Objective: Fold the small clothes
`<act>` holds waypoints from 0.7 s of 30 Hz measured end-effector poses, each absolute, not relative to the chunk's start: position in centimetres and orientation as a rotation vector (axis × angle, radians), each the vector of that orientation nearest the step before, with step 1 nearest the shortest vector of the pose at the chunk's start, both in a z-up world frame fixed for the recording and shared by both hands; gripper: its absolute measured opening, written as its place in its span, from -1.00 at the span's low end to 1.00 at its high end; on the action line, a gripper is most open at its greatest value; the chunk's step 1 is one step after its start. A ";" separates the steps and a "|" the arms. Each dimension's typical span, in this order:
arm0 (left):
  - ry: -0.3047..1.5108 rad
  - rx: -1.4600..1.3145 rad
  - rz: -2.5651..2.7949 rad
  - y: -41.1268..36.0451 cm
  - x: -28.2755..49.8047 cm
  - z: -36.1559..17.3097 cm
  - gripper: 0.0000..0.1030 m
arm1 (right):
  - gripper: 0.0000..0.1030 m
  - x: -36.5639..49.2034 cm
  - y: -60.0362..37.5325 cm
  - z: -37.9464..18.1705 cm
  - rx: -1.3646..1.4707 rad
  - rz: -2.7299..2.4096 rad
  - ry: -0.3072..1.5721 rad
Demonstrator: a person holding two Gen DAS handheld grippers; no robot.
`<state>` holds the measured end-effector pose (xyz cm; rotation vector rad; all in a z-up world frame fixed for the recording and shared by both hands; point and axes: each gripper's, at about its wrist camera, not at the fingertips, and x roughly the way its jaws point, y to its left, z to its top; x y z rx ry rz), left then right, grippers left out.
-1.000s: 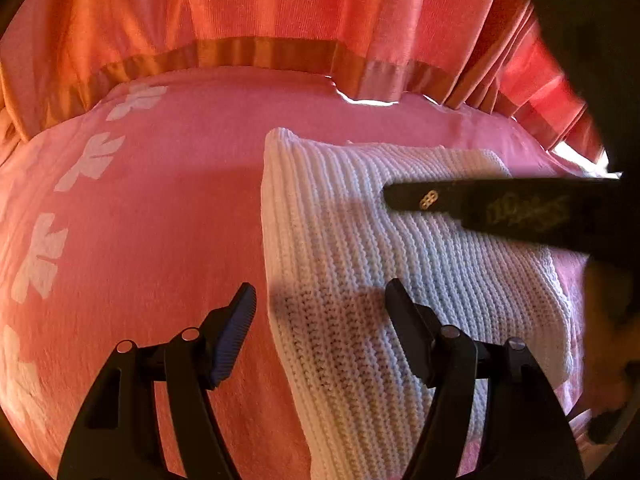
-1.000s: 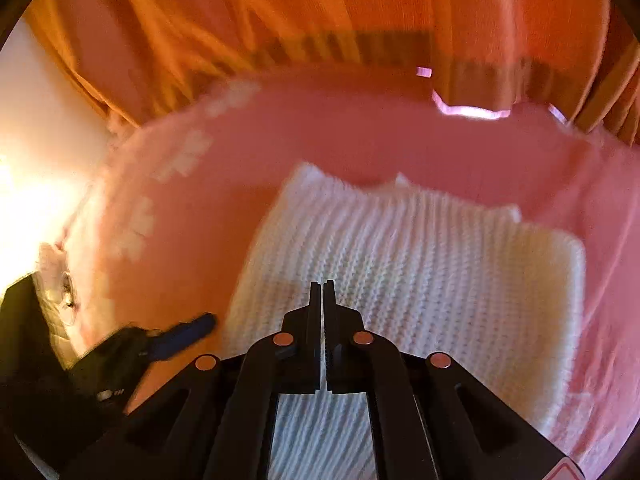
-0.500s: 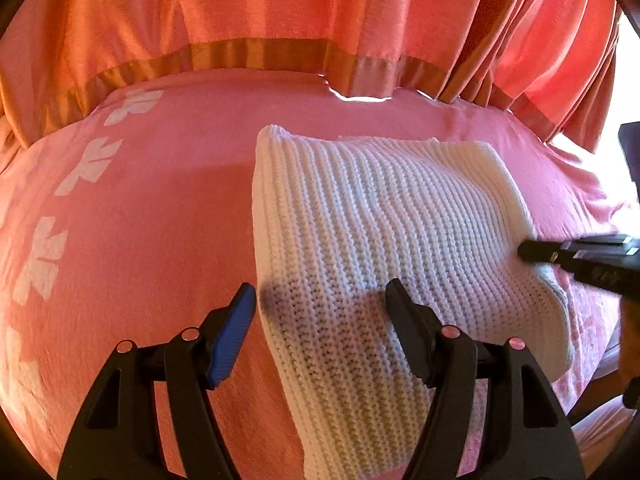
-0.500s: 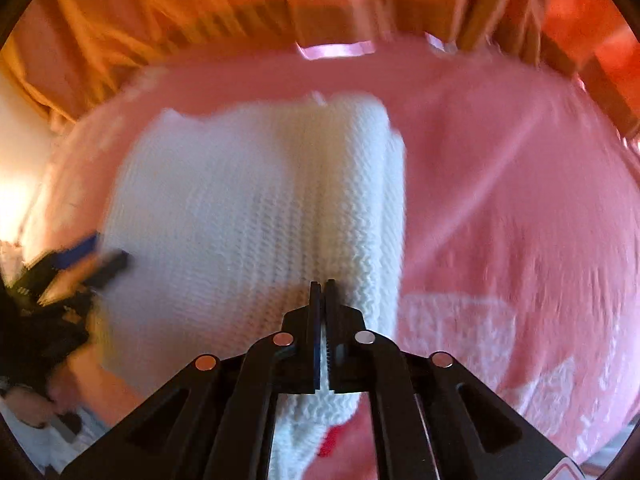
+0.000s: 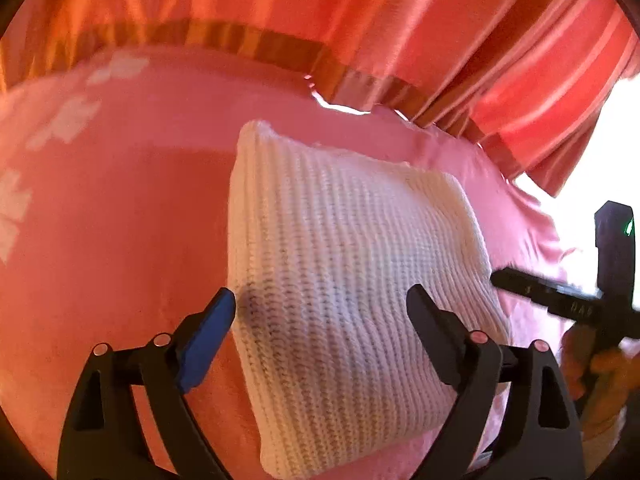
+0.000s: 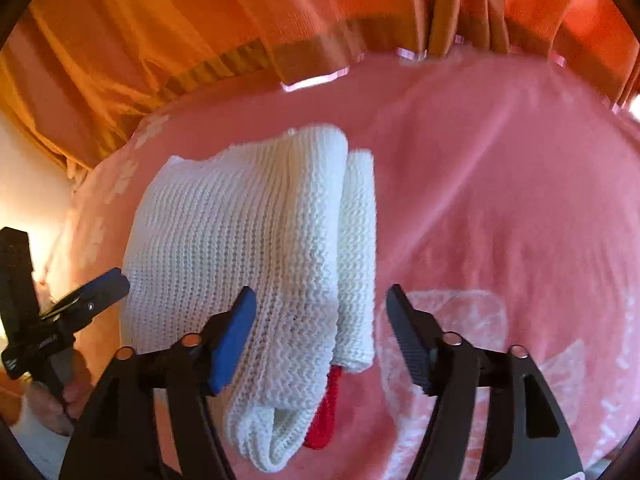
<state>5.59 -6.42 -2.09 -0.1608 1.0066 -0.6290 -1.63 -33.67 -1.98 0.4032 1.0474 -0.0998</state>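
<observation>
Half a second ago the right tool (image 6: 320, 328) had its fingers pressed together at the edge of the white knit garment (image 6: 256, 248); now they stand spread apart with nothing between them, released over the garment's right-hand edge in the lower middle of the right wrist view. Meanwhile the left tool (image 5: 320, 320) is spread just as wide as before, empty, hovering above the lower part of the knit in the left wrist view, though the camera has tilted and the scene looks blurred. That knit (image 5: 344, 272) lies on the pink bedspread (image 5: 120, 208), folded into a compact, thick rectangle with stacked layers showing along its right side in the right wrist view, and a bit of red fabric (image 6: 324, 416) pokes out beneath its lower corner. Judging by this, the fold on this piece looks essentially done: both tools have let go and the bundle holds its shape, so what may remain is tidying the loose lower end or moving on to another item, none of which is visible. Orange curtains (image 6: 200, 32) hang across the top of both frames, well behind the garment, and white flower prints mark the bedspread at the left. Nothing sits on top of the knit or blocks either tool's approach
</observation>
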 end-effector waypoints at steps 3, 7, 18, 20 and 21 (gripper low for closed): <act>1.112 -0.240 -0.615 -6.1 7.1 -4.1 0.65 | 0.31 -0.5 -33.9 -4.1 0.466 -0.066 1.103; 1.231 -0.374 -0.628 -6.0 8.1 -6.5 0.70 | 0.55 0.7 -34.5 -7.0 0.568 -0.015 1.149; 1.159 -0.223 -0.699 -9.6 7.5 -4.6 -0.08 | -0.41 -0.3 -35.2 -6.2 0.697 0.072 1.061; 1.121 -0.202 -0.730 -10.2 6.8 -2.5 -0.18 | -0.44 -1.5 -35.0 -4.0 0.690 0.071 1.002; 1.095 -0.196 -0.751 -10.5 6.0 -1.4 -0.21 | -0.44 -2.2 -35.0 -2.9 0.692 0.073 0.973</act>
